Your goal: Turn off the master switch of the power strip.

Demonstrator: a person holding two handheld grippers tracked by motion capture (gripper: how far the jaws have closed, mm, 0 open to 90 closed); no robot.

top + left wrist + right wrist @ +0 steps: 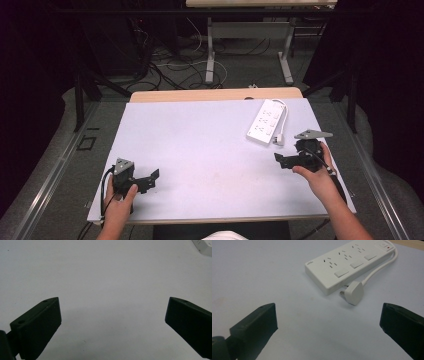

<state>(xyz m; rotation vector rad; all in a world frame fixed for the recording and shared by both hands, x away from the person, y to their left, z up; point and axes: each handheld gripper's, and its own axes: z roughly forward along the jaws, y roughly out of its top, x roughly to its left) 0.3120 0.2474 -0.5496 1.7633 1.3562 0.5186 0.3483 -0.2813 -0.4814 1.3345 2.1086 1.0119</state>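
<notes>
Overhead, pale lilac tabletop (200, 150) on a wooden desk, dark room beyond with tangled floor cables (170, 70) — white power strip (265, 121) far right, its plug (279, 140) lying just beside. Left gripper (150, 180) near corner, right gripper (281, 161) near the strip — both spread wide, gripping nothing.

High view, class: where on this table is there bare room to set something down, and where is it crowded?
Free: the wide middle of the table between the left gripper and the right gripper, plus the whole far-left stretch. Crowded: the far-right corner, where the power strip lies with its plug and cord, just beyond the right gripper.
</notes>
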